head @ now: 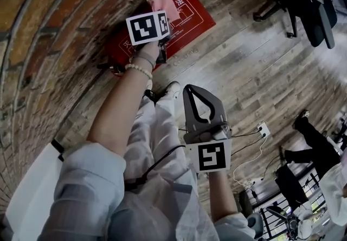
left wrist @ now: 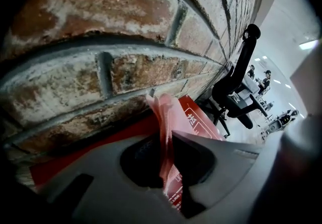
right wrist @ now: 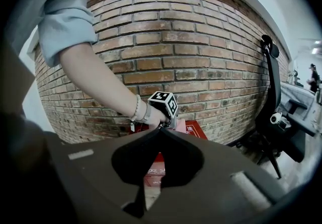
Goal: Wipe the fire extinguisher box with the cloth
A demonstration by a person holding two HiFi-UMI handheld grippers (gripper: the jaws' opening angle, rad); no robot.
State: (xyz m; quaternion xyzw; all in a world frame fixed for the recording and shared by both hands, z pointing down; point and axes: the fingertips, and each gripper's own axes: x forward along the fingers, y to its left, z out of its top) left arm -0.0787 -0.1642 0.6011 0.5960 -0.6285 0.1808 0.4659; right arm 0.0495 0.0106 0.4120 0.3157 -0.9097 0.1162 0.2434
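The red fire extinguisher box (head: 187, 26) stands on the floor against the brick wall (head: 49, 39). A pink cloth (head: 162, 2) lies on its top by the wall. My left gripper (head: 162, 17) is shut on the cloth, its marker cube just behind. In the left gripper view the cloth (left wrist: 162, 112) stands pinched between the jaws of the left gripper (left wrist: 168, 135), over the box (left wrist: 201, 125). My right gripper (head: 191, 90) hangs shut and empty above the floor, apart from the box. The right gripper (right wrist: 160, 128) looks at the box (right wrist: 153, 172) and the cloth (right wrist: 181, 125).
A black office chair (head: 303, 1) stands at the far right of the wood floor; it also shows as a chair (right wrist: 274, 102) beside the box. A white power strip (head: 264, 129) with cables lies on the floor. A white bag (head: 30, 188) leans at the wall, left.
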